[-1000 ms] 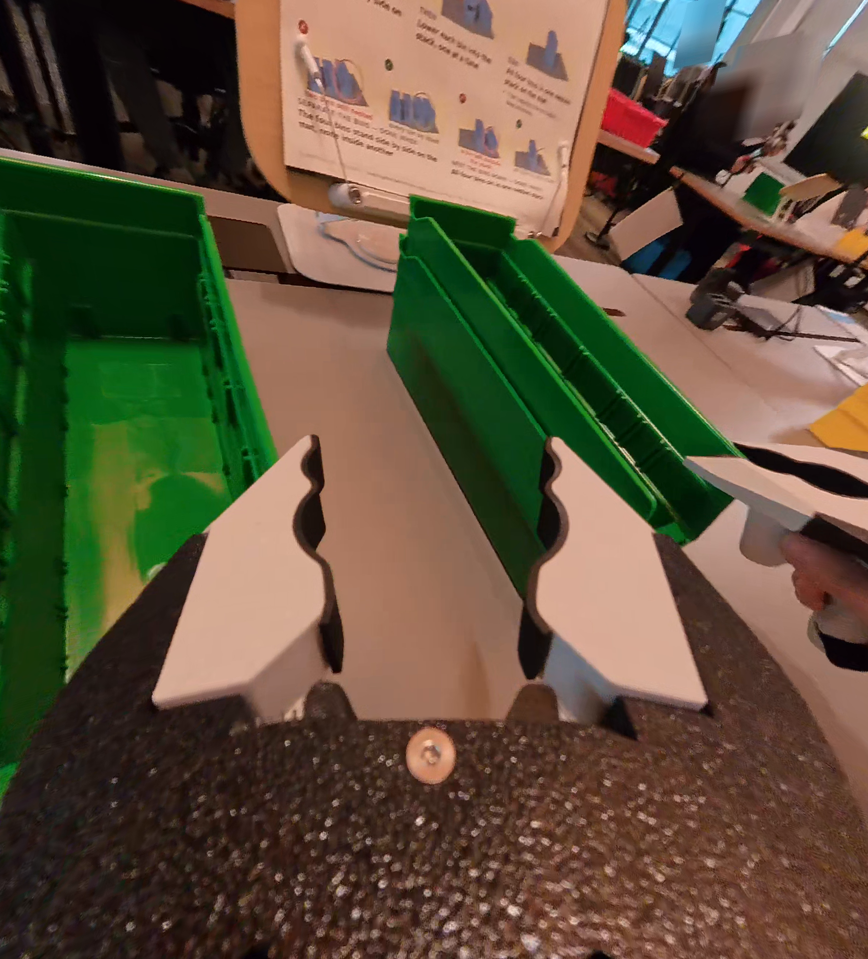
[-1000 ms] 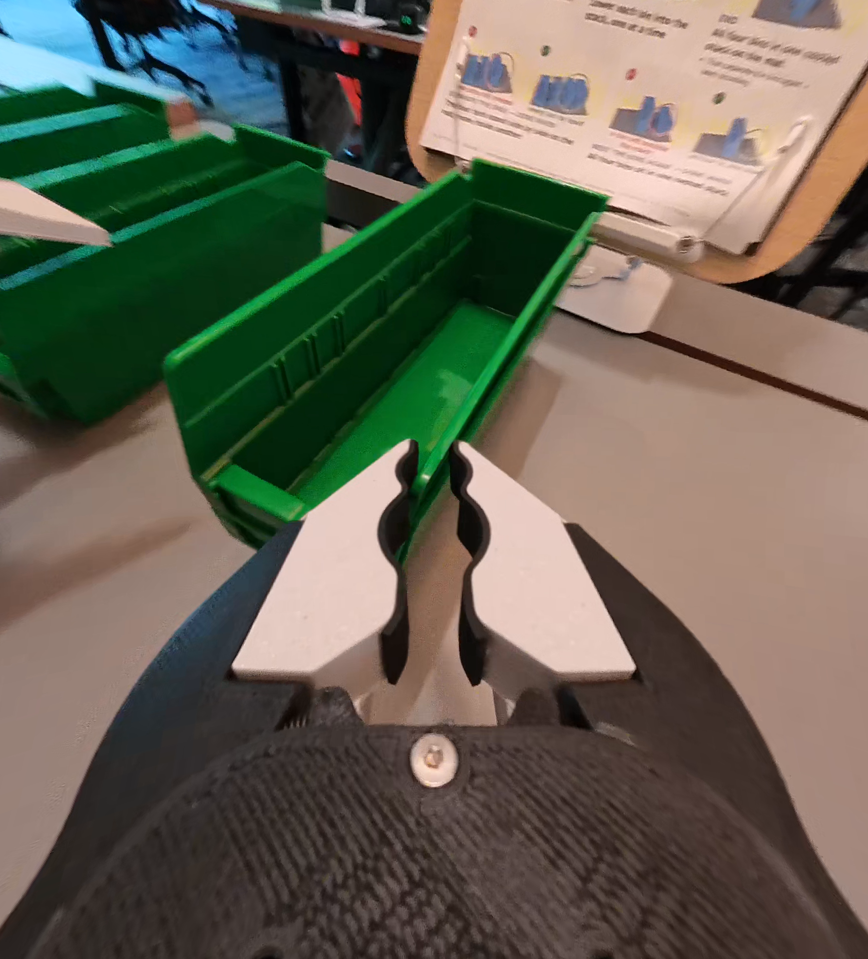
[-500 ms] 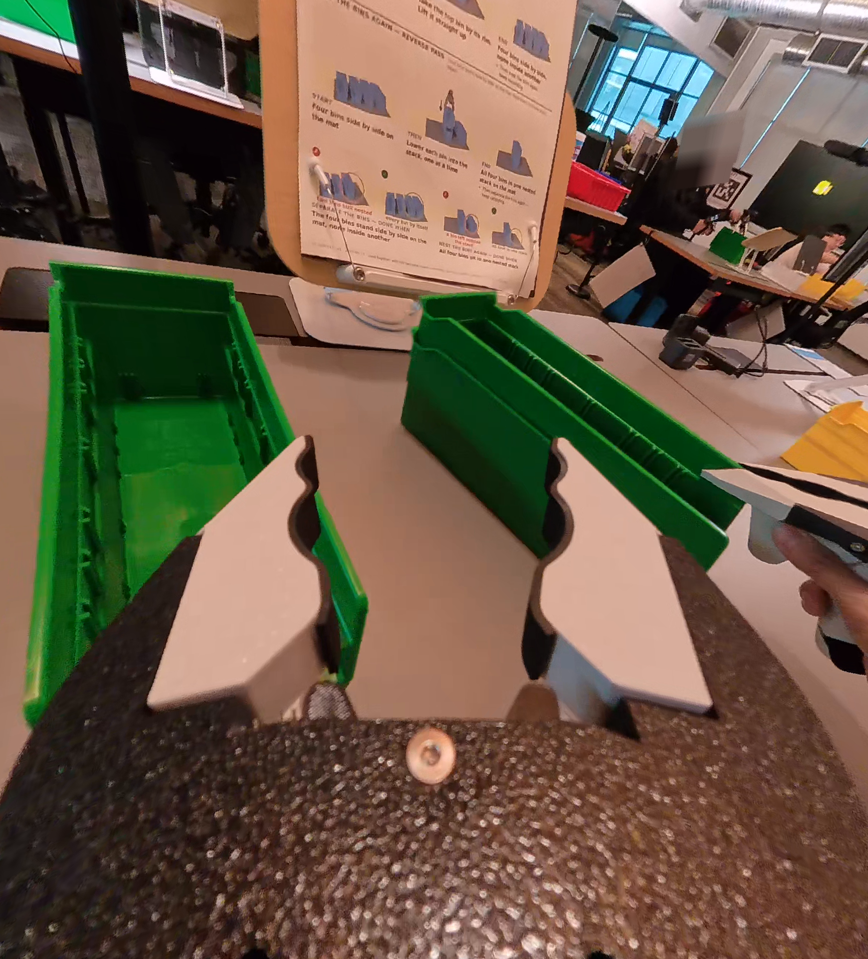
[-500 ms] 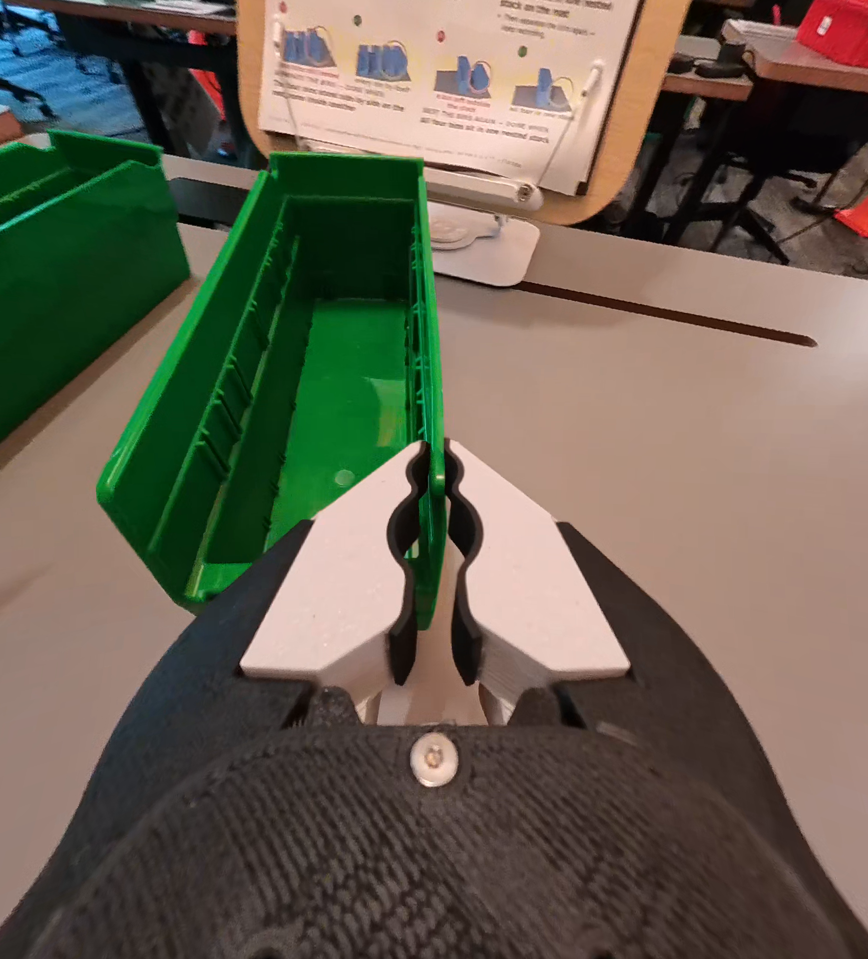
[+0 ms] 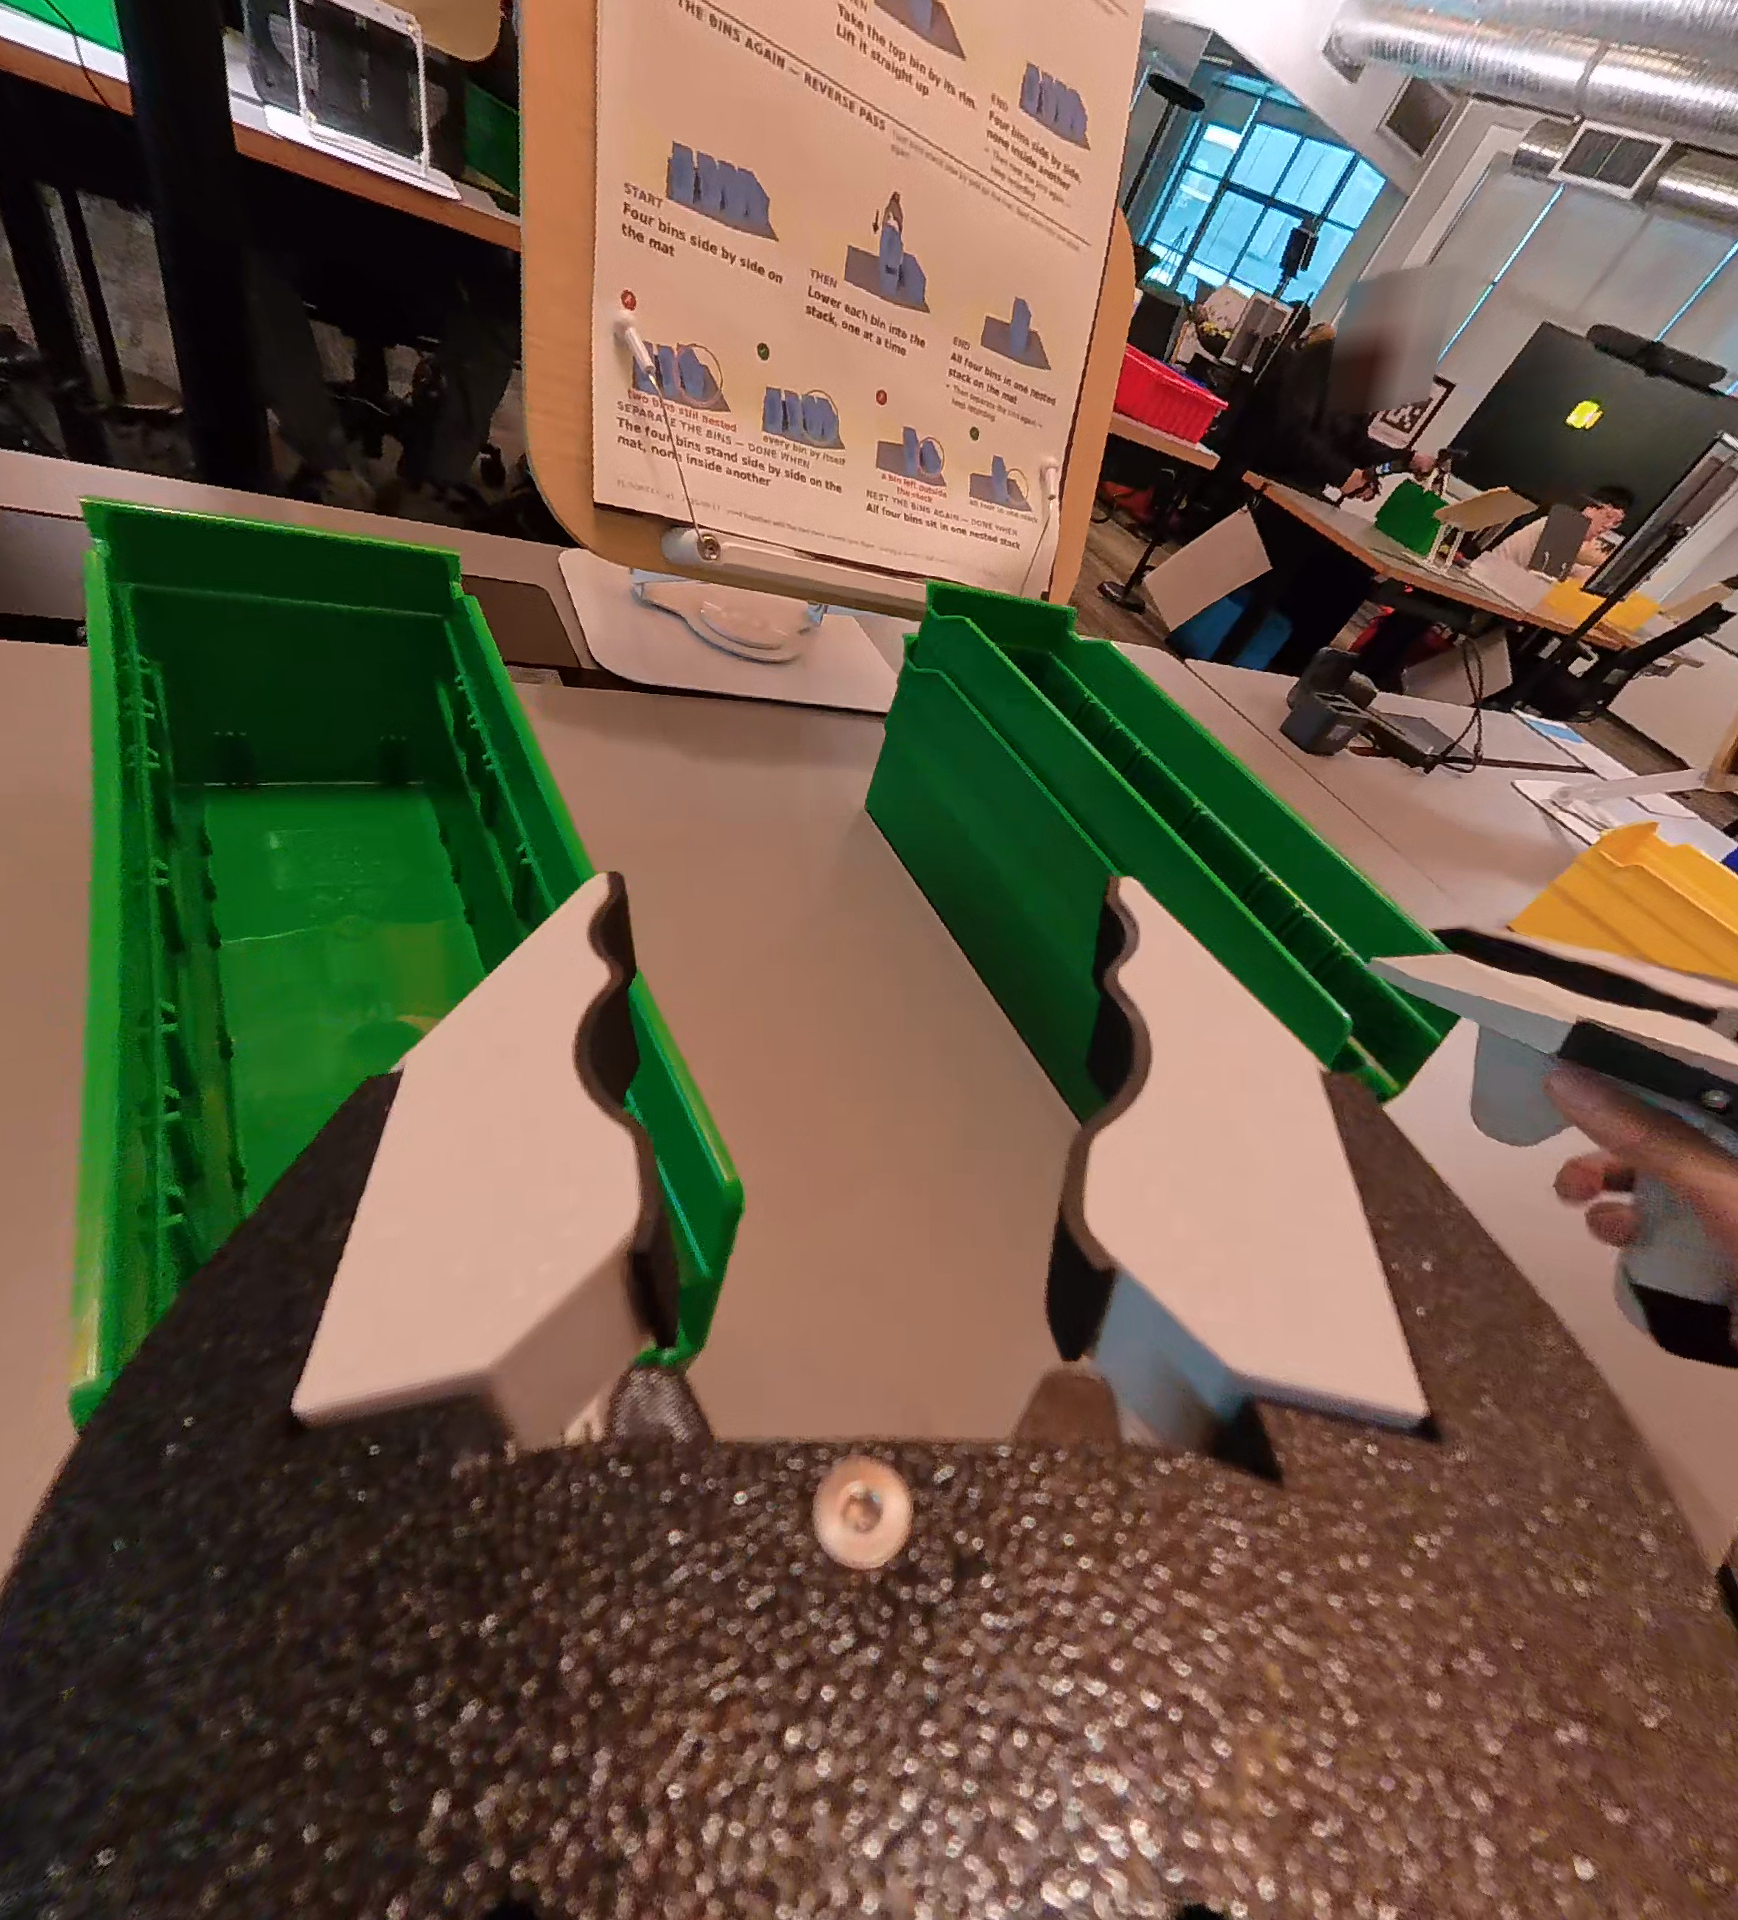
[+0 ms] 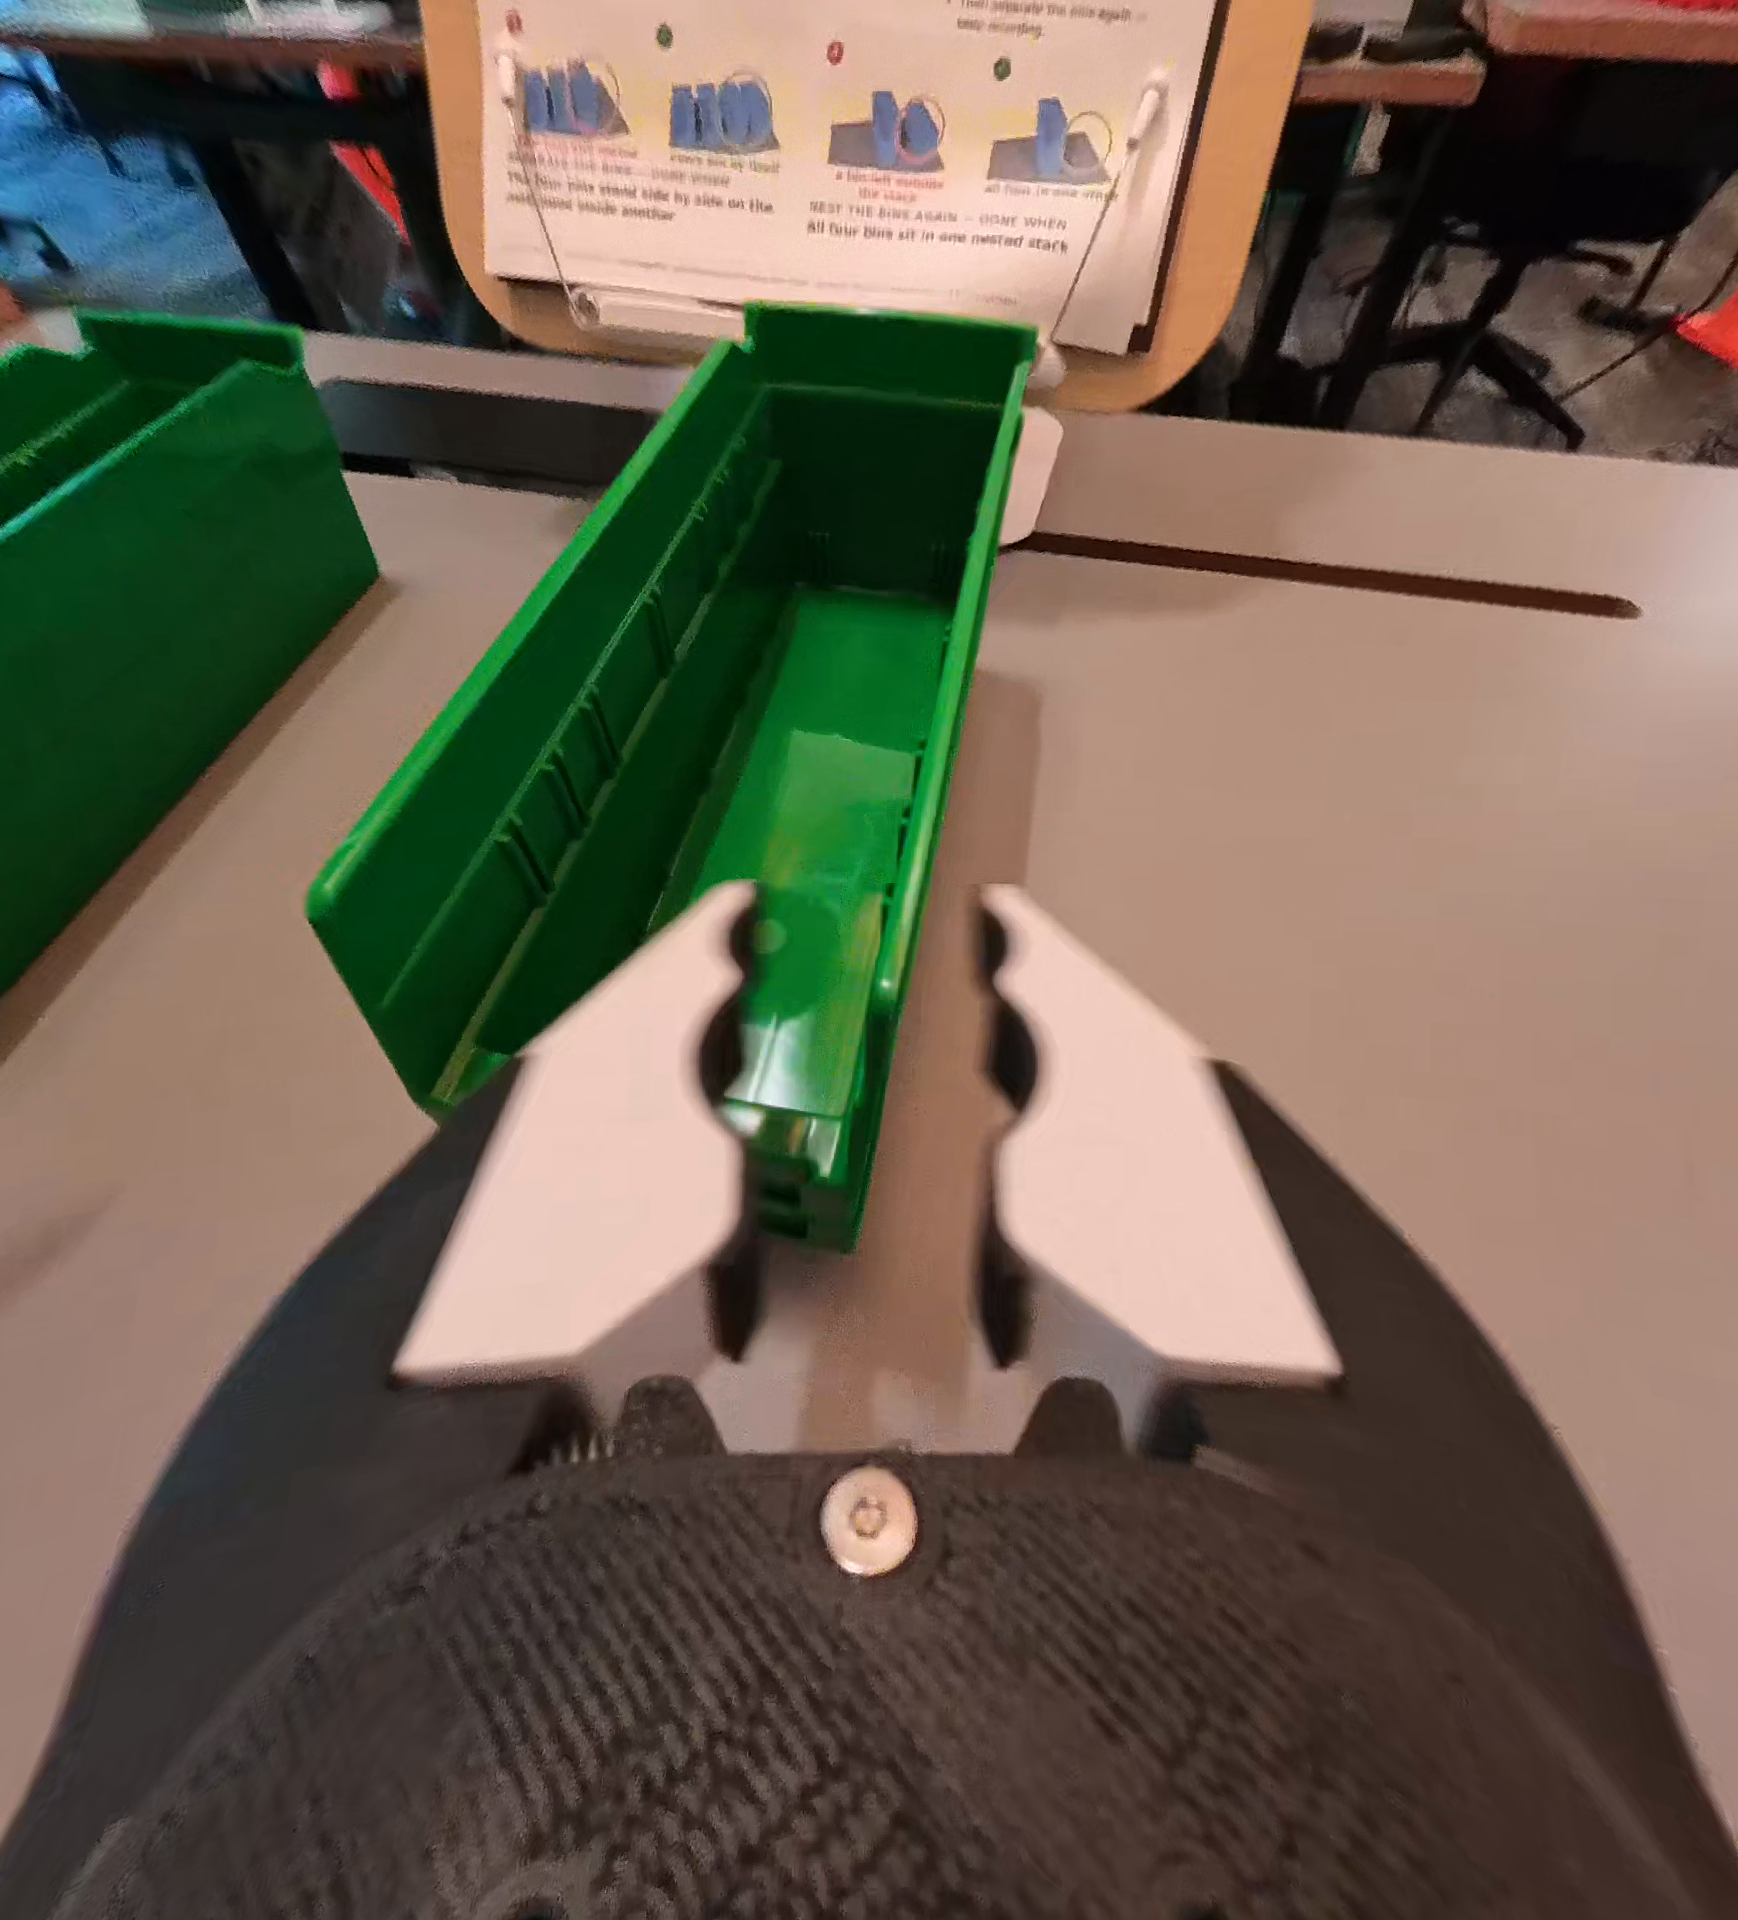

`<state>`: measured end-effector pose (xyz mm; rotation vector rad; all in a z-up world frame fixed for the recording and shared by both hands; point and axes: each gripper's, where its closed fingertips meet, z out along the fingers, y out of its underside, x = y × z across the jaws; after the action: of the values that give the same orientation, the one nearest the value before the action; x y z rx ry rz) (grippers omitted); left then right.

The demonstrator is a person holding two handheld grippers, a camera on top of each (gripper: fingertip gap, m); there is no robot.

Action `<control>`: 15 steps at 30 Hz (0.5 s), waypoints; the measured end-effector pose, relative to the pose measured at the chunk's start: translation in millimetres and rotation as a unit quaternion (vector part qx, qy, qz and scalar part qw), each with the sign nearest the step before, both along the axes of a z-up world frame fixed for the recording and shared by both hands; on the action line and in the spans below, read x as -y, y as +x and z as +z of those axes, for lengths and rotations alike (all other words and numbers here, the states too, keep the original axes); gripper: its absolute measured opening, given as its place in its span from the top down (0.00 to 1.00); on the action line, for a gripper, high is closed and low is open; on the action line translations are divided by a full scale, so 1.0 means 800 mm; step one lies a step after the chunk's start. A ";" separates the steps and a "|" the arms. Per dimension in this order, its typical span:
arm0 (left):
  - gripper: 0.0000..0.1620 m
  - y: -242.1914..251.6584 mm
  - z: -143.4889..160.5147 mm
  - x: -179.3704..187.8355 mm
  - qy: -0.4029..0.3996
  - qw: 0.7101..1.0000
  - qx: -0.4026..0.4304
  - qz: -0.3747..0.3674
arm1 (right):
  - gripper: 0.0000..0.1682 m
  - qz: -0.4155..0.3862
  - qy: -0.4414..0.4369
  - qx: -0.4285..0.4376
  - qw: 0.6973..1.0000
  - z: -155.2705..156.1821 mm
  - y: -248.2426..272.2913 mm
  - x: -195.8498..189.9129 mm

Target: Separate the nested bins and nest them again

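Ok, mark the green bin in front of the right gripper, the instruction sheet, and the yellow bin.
green bin (image 6: pixel 823 810), right wrist view, on its inside floor.
instruction sheet (image 5: pixel 844 260), left wrist view, on the middle of the page.
yellow bin (image 5: pixel 1665 914), left wrist view, on its sloped side.

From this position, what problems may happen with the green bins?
1. The right gripper is open astride the narrow bin's right wall; pulling back may snag and drag it.
2. The left gripper is open with one finger over the wide bin's wall; lowering may hit the rim.
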<state>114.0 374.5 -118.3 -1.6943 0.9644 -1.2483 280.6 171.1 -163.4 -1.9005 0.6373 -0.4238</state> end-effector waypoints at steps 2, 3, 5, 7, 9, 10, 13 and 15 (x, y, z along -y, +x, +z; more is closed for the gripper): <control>0.46 -0.001 0.001 0.000 0.001 1.000 -0.001 0.000 | 0.36 -0.017 -0.040 0.015 0.999 0.019 0.003 0.004; 0.46 -0.002 0.002 0.000 0.001 1.000 -0.001 0.000 | 0.30 -0.019 -0.054 0.027 0.998 0.036 0.004 0.004; 0.45 -0.003 0.001 0.000 -0.001 1.000 -0.002 0.001 | 0.22 -0.011 -0.057 0.041 0.997 0.072 0.005 -0.005; 0.44 -0.003 -0.001 -0.001 -0.004 1.000 -0.008 0.003 | 0.20 0.008 -0.049 0.032 0.998 0.094 0.012 -0.029; 0.43 -0.004 -0.005 -0.004 -0.006 1.000 -0.016 0.006 | 0.16 0.011 -0.063 -0.035 0.997 0.081 0.030 -0.055; 0.43 -0.004 -0.008 -0.005 -0.009 1.000 -0.022 0.008 | 0.20 0.006 -0.069 -0.072 0.995 0.073 0.037 -0.066; 0.43 -0.007 -0.016 -0.007 -0.017 0.999 -0.040 0.011 | 0.29 0.016 -0.051 -0.083 0.995 0.081 0.048 -0.104; 0.43 -0.009 -0.017 -0.009 -0.019 0.999 -0.042 0.014 | 0.21 0.003 -0.072 -0.079 0.994 0.074 0.057 -0.118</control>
<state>107.0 382.1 -131.5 -1.7965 0.9689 -1.1913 326.6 265.1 -104.0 -2.0872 0.7205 -0.3233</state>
